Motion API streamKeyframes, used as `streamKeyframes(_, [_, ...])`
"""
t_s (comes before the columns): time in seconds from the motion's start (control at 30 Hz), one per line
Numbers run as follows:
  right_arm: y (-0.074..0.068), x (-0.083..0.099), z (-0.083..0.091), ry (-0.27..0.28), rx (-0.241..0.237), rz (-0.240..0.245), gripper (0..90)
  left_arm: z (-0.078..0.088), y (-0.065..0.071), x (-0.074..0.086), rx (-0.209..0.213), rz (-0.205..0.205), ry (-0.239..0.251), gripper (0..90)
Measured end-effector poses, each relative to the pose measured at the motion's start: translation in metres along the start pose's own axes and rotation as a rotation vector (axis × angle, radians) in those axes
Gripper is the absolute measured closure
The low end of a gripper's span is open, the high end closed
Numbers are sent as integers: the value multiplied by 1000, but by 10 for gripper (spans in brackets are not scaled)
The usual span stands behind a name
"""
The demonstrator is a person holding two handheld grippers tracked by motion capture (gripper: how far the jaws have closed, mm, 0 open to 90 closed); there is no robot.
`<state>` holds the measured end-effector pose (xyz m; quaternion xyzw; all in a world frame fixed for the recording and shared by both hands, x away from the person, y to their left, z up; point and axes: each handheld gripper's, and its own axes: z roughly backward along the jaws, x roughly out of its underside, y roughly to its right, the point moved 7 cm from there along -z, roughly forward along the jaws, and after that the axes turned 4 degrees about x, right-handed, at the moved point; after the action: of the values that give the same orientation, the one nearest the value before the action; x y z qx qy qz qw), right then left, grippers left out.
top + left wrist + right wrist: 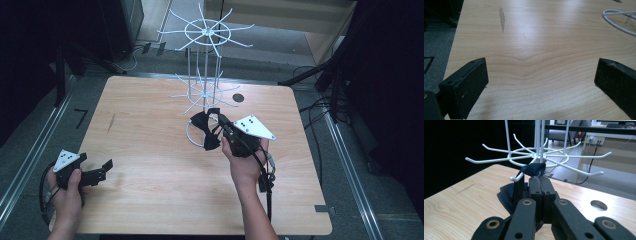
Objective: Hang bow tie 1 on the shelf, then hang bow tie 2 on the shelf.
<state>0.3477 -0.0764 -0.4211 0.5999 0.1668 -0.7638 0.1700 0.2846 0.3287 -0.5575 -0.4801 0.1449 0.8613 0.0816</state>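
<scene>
A white wire rack [206, 34] with two tiers of hooks stands at the table's far middle; its lower tier [541, 157] spreads just ahead in the right gripper view. My right gripper [220, 121] [541, 180] is shut on the strap of a black bow tie [202, 121]. The strap's loop [534, 168] lies over the upturned tip of one lower hook [514, 178], and the dark bow [507, 196] hangs below beside the jaws. My left gripper [102, 169] [541, 75] rests open at the table's near left corner with bare wood between its jaws.
The wooden table [150, 165] has a round cable hole [238, 98] [598, 205] right of the rack. The rack's ring base [192, 136] [616, 21] lies on the wood. Metal floor rails run along both sides of the table.
</scene>
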Motion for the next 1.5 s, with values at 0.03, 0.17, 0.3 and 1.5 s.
streamKeyframes(0.03, [0,0,-1,-1,0,-2,900,0,0,0,-1,1,0,0])
streamKeyframes(0.17, [0,2,-6,-1,0,-2,900,0,0,0,0,1,1,0])
streamKeyframes(0.3, [-1,3,-11,-8,0,-2,900,0,0,0,-2,0,1,0])
streamKeyframes(1.5, [13,17,3,-20,-25,-15,459,0,0,0,2,0,0,0])
